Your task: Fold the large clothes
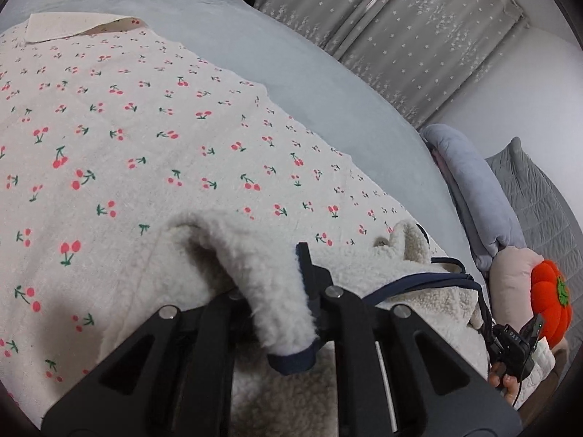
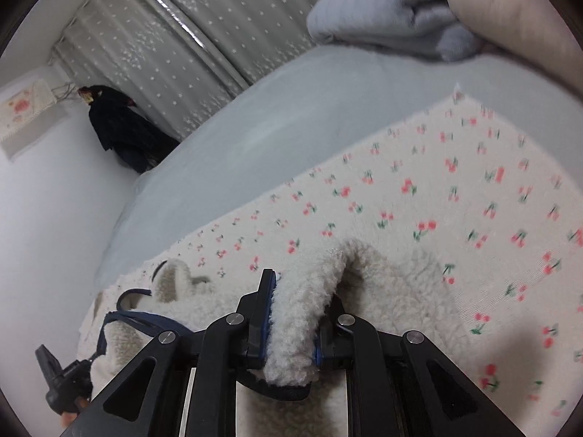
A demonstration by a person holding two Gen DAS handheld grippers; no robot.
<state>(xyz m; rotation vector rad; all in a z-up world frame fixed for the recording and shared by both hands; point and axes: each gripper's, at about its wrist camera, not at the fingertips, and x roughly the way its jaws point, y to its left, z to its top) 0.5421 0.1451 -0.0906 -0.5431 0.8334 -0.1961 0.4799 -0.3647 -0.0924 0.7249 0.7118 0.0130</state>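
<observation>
Left tongs point(image 1: 288, 291): clamped on a fold of the cream fleece garment point(image 1: 382, 284); a navy-trimmed edge of the fleece is seen hanging down between the black fingers.
Right tongs point(image 2: 295, 309): clamped on a thick roll of the same fleece garment point(image 2: 393, 291); blue pads are seen pressed against both sides of the roll.
Bed point(image 1: 309, 83): covered in a pale blue-grey sheet; most of both views is filled by it.
Cherry blanket point(image 1: 127, 138): cream with red cherries, spread flat over the sheet; one far corner is turned back.
Fleece garment, position: laid on the near part of the cherry blanket, just in front of both tongs; lifted into a ridge at each grip; navy binding is seen along its edges.
Curtain point(image 1: 400, 29): grey, star-patterned, hung behind the bed.
Folded bedding point(image 1: 470, 189): a pale blue bundle at the bed's edge, with a pink bundle just beside it.
Dark clothing point(image 2: 116, 123): hung or heaped in the corner beside the curtain; which cannot be told.
Orange cushion point(image 1: 550, 298): pumpkin-shaped, near the pink bundle.
Hand point(image 1: 499, 378): fingertips only are seen, on the right tongs' handle in the left wrist view.
</observation>
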